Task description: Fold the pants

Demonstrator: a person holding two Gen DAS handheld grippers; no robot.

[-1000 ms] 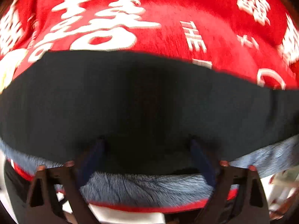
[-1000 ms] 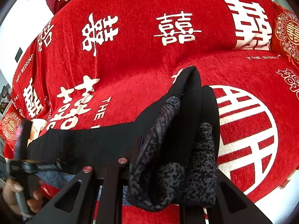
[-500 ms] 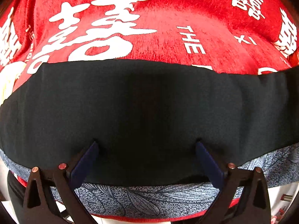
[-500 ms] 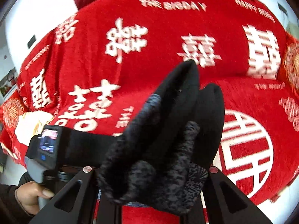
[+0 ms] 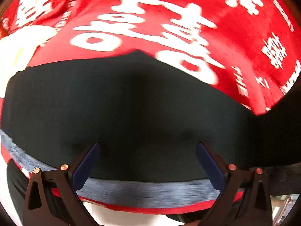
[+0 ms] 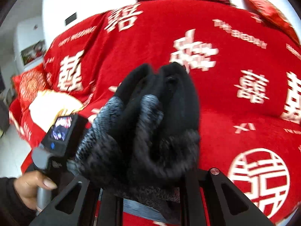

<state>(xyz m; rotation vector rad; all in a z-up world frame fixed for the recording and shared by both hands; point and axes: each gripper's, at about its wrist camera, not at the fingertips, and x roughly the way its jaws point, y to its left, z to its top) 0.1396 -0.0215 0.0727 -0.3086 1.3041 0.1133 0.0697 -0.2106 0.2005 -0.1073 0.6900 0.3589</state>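
While right fingers (image 6: pixel 150 197) pinch pants (image 6: pixel 156 113), left fingers (image 5: pixel 147 162) gape over "HAPPY WEDDING" blanket (image 6: pixel 235 113).

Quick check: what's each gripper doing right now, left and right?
Left gripper: open, fingers spread over the black pants, gripping nothing.
Right gripper: shut on a bunched part of the pants.

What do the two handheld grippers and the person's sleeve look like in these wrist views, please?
The left gripper has black angular finger arms with triangular cut-outs, copper-coloured rivets and dark blue pads. The right gripper has the same black arms with cut-outs and a silver rivet. The left gripper's body, seen from the right wrist, is black with a small lit screen, on a grey handle. The sleeve is black.
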